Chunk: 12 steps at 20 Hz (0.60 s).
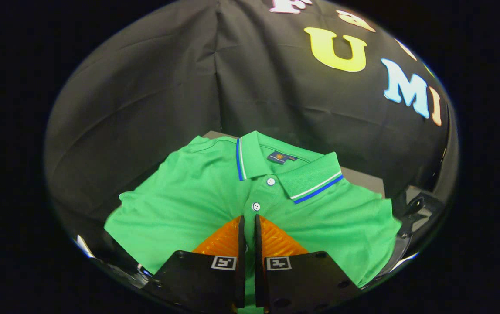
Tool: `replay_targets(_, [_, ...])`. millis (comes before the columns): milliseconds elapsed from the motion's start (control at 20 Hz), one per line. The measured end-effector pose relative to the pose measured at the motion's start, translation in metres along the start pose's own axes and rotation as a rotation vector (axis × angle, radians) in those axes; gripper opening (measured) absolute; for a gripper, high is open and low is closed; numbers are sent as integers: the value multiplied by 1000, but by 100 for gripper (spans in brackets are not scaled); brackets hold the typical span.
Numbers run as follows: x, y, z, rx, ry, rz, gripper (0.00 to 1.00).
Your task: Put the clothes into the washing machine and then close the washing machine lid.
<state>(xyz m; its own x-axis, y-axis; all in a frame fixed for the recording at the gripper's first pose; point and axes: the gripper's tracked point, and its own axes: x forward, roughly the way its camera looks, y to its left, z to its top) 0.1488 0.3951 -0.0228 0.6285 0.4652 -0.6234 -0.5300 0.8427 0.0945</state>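
Gripper view: the gripper point(250, 220) poised over a folded green polo shirt point(180, 205) on a grey table point(363, 176), fingers almost together with a narrow gap, placket cloth seen between them; whether they pinch it is unclear. A thin grip could let the shirt slip or unfold when lifted.

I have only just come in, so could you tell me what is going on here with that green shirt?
A person is working a handheld gripper over a green polo shirt that lies folded and buttoned on a surface in front of the black cloth wall. The gripper's fingers are nearly together, with a strip of the shirt's front placket showing between them, just below the lower button. Whether they actually pinch the fabric cannot be told.
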Motion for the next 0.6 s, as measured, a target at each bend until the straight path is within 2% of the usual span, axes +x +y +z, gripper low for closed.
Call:
replay_targets(100, [0,-2,2,12,-19,15,11])
replay_targets(200, [1,-1,2,34,-38,45,2])
replay_targets(350, [-9,2,8,76,-91,87,2])
replay_targets(600, [-31,6,33,41,-212,107,1])
